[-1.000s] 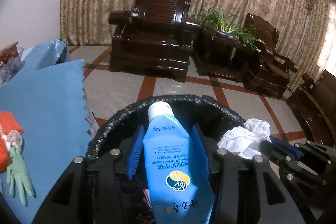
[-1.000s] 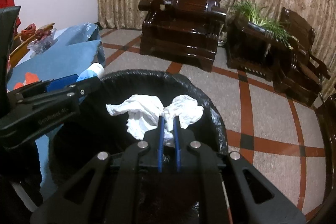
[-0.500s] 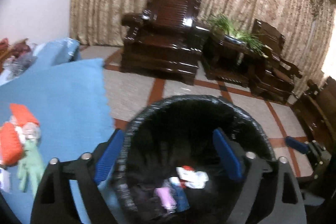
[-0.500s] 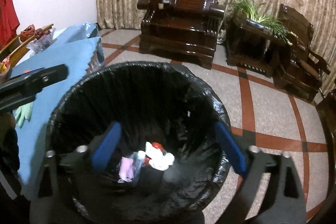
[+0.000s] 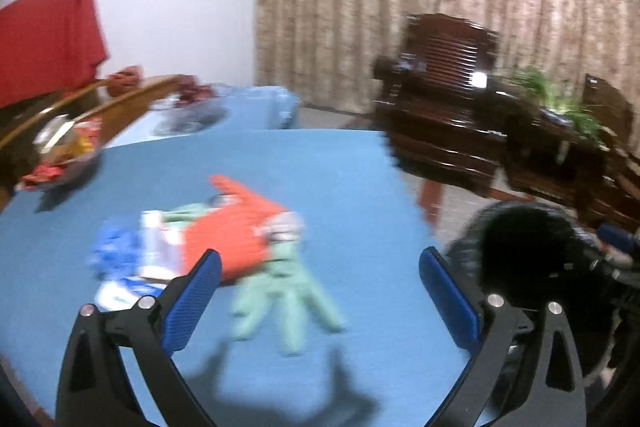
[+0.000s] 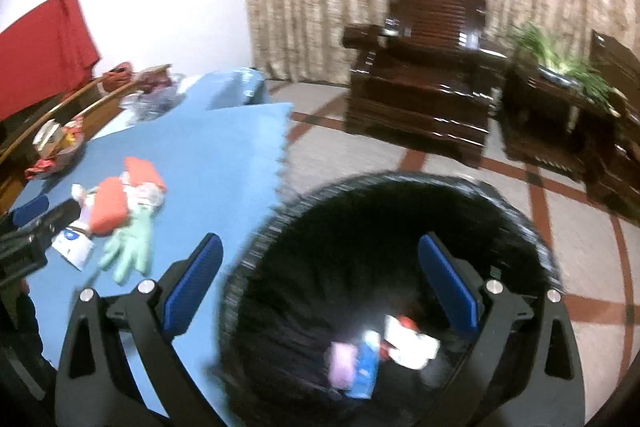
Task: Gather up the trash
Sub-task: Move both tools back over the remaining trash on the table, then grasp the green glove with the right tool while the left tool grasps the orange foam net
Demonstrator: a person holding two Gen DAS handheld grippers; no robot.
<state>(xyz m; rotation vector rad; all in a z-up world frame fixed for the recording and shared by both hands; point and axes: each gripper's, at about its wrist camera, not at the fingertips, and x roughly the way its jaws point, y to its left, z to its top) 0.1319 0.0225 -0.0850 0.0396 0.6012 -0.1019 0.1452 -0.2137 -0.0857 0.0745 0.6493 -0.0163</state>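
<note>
My left gripper point(image 5: 320, 291) is open and empty above the blue table point(image 5: 340, 179), facing a blurred pile: a green glove point(image 5: 288, 299), an orange item point(image 5: 236, 223), a blue crumpled piece point(image 5: 114, 247) and white packaging point(image 5: 156, 251). My right gripper point(image 6: 320, 279) is open and empty over the black-bagged trash bin point(image 6: 520, 227). Trash lies at the bin's bottom: a blue tube point(image 6: 366, 363), a pink item point(image 6: 342, 363) and white tissue point(image 6: 410, 343). The bin point(image 5: 520, 239) also shows at the right of the left wrist view.
A bowl of snacks point(image 5: 60, 155) and a clear bag point(image 5: 192, 107) sit at the table's far side. Dark wooden armchairs point(image 6: 424, 95) and a plant stand point(image 6: 560, 107) stand on the tiled floor before the curtain. The left gripper point(image 6: 28, 227) shows at the left of the right wrist view.
Both grippers opened and dropped the blue tube and the tissue into the bin. The left gripper then swung left to the table; the right one shifted slightly left.
</note>
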